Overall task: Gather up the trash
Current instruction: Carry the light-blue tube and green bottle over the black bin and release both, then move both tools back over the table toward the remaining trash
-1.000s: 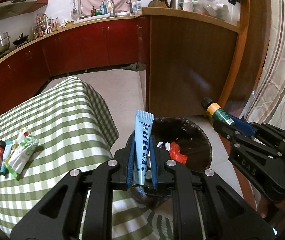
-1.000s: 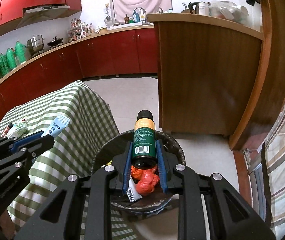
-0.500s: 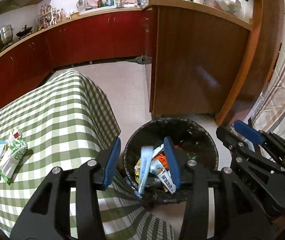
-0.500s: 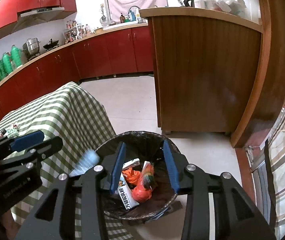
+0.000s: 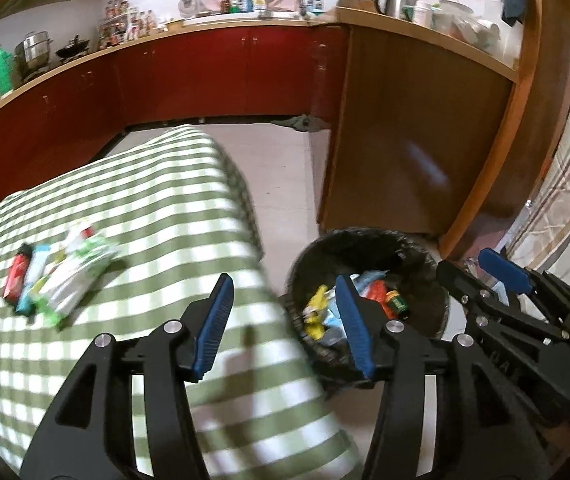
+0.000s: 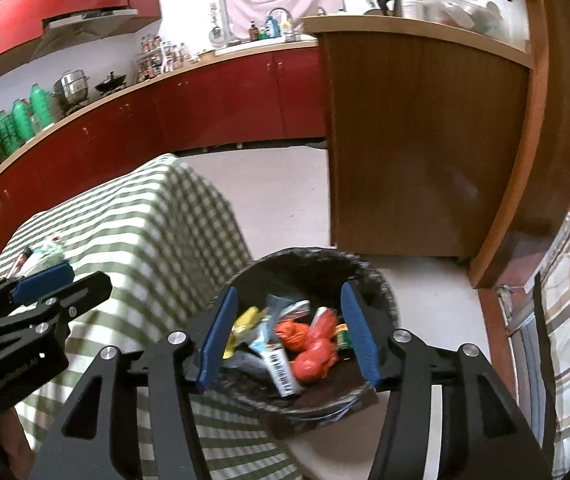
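Blue-padded left gripper [image 5: 285, 320]: your jaws stand wide with nothing between them, poised over the near edge of the green-and-white checked tablecloth [image 5: 133, 208], angled toward the table rather than the bin.
Blue-padded right gripper [image 6: 291, 332]: yours is spread wide too and carries nothing; it hangs directly above the bin mouth, which suits a drop.
Black woven waste bin [image 6: 381, 280]: it stands on the floor just beside the table's corner, so you reach it from the table with a short swing.
Bin contents: crumpled orange plastic [image 6: 313, 348], a yellow wrapper [image 6: 241, 324], a white printed tube [image 6: 283, 372] and a dark green bottle with an orange band [image 5: 396, 304] lie inside.
Remaining trash: a small heap of green-and-white packets [image 5: 73, 280] with a red lighter-shaped item [image 5: 17, 276] beside it sits on the cloth, well apart from both grippers.
Judgement: the heap looks like your next pickup, probably for your left side, since it is nearer.
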The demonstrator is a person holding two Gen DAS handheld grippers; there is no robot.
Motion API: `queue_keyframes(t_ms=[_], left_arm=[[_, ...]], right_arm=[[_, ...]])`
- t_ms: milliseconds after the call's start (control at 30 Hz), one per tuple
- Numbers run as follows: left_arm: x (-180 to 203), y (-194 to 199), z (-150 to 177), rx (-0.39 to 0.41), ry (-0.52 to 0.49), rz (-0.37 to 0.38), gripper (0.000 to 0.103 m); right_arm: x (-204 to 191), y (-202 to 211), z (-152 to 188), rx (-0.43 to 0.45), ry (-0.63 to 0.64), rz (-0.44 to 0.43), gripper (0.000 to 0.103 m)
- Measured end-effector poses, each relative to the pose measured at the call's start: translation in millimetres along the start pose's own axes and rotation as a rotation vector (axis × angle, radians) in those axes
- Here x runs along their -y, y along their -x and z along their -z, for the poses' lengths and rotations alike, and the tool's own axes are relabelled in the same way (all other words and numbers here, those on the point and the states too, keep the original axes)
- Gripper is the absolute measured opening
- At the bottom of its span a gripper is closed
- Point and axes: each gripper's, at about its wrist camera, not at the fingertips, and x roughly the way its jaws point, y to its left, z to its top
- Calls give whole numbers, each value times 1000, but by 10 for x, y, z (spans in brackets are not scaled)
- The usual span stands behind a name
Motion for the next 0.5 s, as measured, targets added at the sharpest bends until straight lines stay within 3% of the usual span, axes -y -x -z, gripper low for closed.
queue_keyframes(t_ms=[500], left_arm=[[-1436,686,501,-2,146,-200,52]], right_arm=[[-1304,67,-49,-15,93,-147,57]])
